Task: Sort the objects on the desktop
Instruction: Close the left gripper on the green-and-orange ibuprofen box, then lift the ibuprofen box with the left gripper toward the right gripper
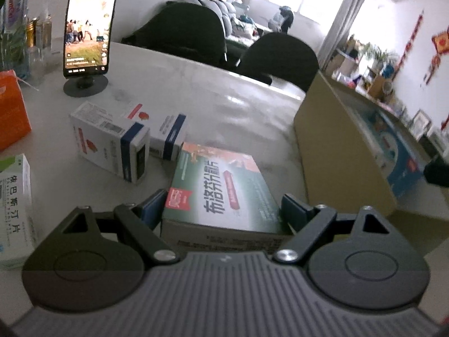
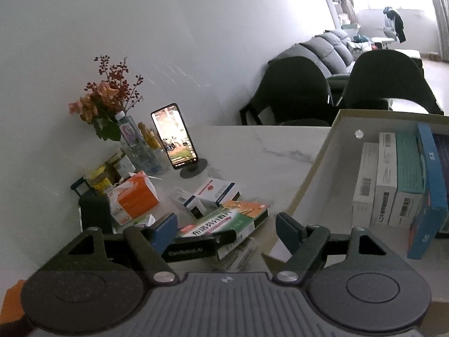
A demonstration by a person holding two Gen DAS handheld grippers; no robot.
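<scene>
A green medicine box lies flat between the fingers of my left gripper, whose blue pads press its two long sides, so it is shut on the box. The right wrist view shows the same green box with a black finger of the left gripper along its near side. My right gripper hovers above and in front of it, open, with nothing between its pads. An open cardboard box at the right holds several medicine boxes standing on edge; its side wall is close to the green box.
Two white boxes with blue stripes lie just behind the green box. An orange box, a white-and-green box, a phone on a stand, a flower vase and bottles crowd the left. Dark chairs stand behind the table.
</scene>
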